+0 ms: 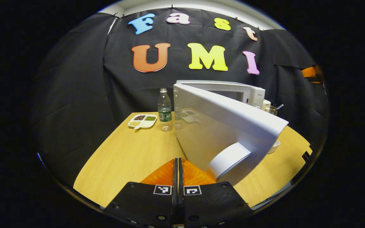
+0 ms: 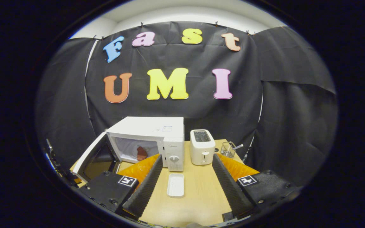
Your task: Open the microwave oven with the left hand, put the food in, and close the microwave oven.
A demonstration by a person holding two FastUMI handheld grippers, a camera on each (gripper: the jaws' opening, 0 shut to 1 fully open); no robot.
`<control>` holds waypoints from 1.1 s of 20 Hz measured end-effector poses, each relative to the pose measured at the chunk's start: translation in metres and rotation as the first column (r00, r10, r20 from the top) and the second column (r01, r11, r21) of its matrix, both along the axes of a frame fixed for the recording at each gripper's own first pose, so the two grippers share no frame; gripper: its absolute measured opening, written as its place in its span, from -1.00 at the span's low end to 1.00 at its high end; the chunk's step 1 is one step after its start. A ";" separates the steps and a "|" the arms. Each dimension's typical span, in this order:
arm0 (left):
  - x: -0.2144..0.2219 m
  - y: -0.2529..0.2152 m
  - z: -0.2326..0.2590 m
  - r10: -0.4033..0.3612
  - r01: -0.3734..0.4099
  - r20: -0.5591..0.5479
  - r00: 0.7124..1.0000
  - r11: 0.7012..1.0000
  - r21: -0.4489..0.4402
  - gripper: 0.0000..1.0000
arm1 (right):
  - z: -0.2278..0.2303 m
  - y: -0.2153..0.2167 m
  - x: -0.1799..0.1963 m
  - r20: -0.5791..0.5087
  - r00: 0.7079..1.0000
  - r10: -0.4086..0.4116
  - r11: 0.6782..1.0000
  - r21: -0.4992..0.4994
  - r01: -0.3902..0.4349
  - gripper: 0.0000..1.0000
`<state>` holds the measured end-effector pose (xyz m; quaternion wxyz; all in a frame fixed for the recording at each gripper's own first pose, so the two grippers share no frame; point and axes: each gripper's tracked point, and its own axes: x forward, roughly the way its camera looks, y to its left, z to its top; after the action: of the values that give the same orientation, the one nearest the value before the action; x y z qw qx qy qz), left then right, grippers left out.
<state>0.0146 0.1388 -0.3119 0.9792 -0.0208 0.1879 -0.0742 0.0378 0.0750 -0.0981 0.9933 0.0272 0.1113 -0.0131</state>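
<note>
The white microwave (image 2: 150, 129) stands on the wooden table with its door (image 2: 95, 158) swung wide open to the left. A reddish-brown piece of food (image 2: 141, 153) lies inside the cavity. In the left gripper view the door's white outer face (image 1: 220, 123) is close ahead, its round handle (image 1: 230, 158) just right of my left gripper (image 1: 178, 164). That gripper is shut with nothing between its fingers. My right gripper (image 2: 187, 157) is open over the table in front of the microwave's control panel. An empty white tray (image 2: 175, 185) lies between its fingers.
A white toaster (image 2: 202, 147) stands right of the microwave, with a small holder of utensils (image 2: 228, 149) beyond it. A clear bottle (image 1: 164, 110) and a divided plate of grains (image 1: 142, 121) sit at the table's far left. Bare table (image 1: 122, 158) lies left of the door.
</note>
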 end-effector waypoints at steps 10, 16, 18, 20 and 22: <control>0.019 -0.123 0.022 -0.168 0.170 0.062 0.984 0.985 -0.034 -1.00 | 0.010 -0.052 -0.007 -0.012 0.999 -0.030 1.000 0.004 0.030 1.00; 0.046 -0.174 0.031 -0.239 0.244 0.099 0.966 0.969 -0.034 -1.00 | 0.017 -0.080 -0.006 -0.024 0.998 -0.058 0.998 -0.014 0.058 1.00; 0.059 -0.186 0.032 -0.250 0.255 0.104 0.963 0.966 -0.039 -1.00 | 0.021 -0.085 -0.003 -0.018 0.998 -0.062 0.998 -0.016 0.062 1.00; 0.072 -0.196 0.035 -0.255 0.261 0.115 0.960 0.965 -0.036 -1.00 | 0.021 -0.088 0.002 -0.030 0.998 -0.062 0.998 -0.021 0.061 1.00; 0.086 -0.203 0.035 -0.257 0.263 0.121 0.959 0.964 -0.039 -1.00 | 0.019 -0.089 0.007 -0.042 0.997 -0.063 0.998 -0.019 0.062 1.00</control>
<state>0.1002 -0.0642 -0.2771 0.9692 -0.0185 0.1305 -0.2083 0.0451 -0.0142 -0.0790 0.9901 0.0218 0.1312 -0.0458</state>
